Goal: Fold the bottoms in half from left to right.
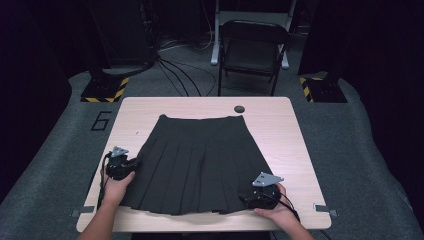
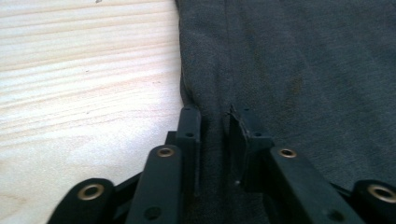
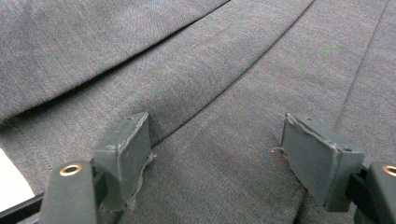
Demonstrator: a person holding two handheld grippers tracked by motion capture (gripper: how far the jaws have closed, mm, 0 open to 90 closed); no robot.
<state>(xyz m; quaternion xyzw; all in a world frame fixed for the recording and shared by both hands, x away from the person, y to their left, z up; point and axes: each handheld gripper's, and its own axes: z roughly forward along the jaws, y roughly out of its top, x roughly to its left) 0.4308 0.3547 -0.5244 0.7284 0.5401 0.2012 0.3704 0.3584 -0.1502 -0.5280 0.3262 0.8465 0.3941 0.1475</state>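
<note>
A dark pleated skirt lies spread flat on the light wooden table, waistband at the far side and hem toward me. At the skirt's left edge, my left gripper has its jaws drawn close with a ridge of the skirt's grey cloth pinched between them. My right gripper sits on the skirt near its front right corner. In the right gripper view its jaws stand wide apart, resting on the pleated cloth without holding any of it.
A small dark round hole marks the table's far edge by the waistband. Bare wood lies left of the skirt. A folding chair, cables and stand bases sit on the floor beyond the table.
</note>
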